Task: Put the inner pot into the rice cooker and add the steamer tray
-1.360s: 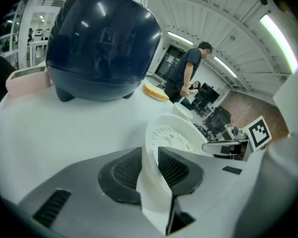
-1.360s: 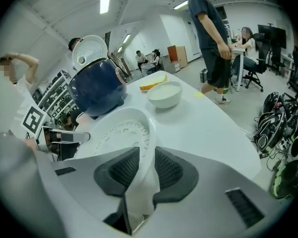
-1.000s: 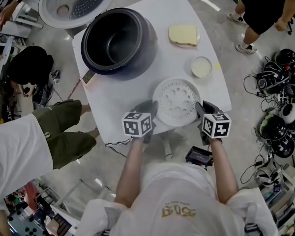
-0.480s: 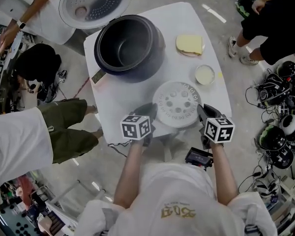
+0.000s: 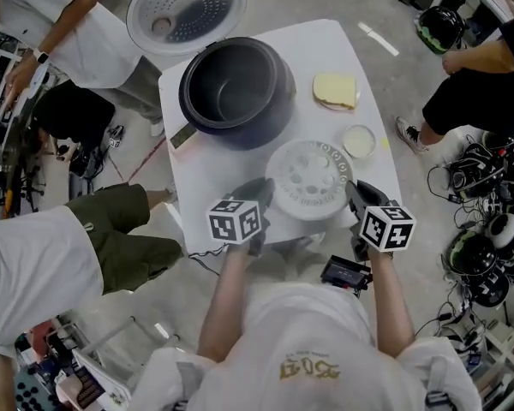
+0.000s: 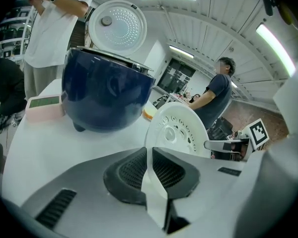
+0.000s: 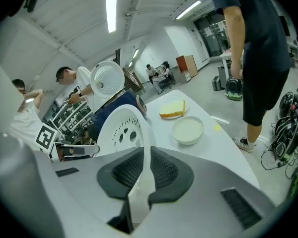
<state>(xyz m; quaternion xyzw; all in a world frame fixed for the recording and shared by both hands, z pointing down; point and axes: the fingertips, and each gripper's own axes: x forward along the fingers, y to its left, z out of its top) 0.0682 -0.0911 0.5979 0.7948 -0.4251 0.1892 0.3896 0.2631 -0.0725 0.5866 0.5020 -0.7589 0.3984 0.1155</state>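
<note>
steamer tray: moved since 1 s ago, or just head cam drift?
Yes. In the head view the steamer tray has shifted toward the rice cooker: its rim now nearly meets the small bowl, where bare table showed between them before.

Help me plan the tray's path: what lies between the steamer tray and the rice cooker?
Nothing: the head view shows only bare white table between the steamer tray and the rice cooker.

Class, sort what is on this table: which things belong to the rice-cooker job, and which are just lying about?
Job: rice cooker, inner pot inside it, steamer tray.
Lying about: yellow slice, small white bowl.
</note>
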